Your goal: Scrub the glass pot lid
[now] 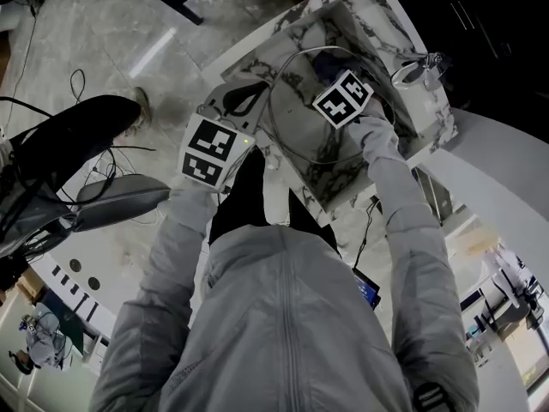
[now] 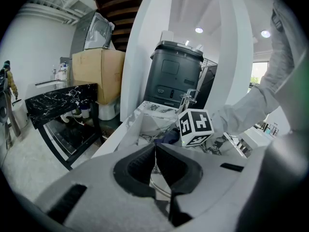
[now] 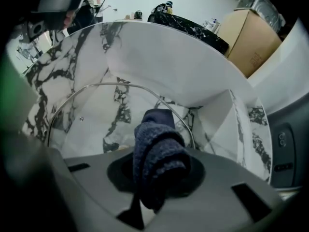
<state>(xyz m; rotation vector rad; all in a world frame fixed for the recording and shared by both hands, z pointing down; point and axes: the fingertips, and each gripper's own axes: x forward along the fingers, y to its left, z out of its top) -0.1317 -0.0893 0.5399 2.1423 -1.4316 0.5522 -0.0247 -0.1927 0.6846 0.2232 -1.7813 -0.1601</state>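
Held the glass lid inside the marble sink, with the left gripper clenched on its metal rim. Grasped a rolled dark blue cloth in the right gripper, cloth end at the glass.

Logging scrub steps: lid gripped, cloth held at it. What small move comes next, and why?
Probably sweep the blue cloth across the glass pot lid. The right hand-held gripper is shut on the cloth, its tip at the glass, and the left hand-held gripper clamps the lid's rim, steadying it in the marble sink.
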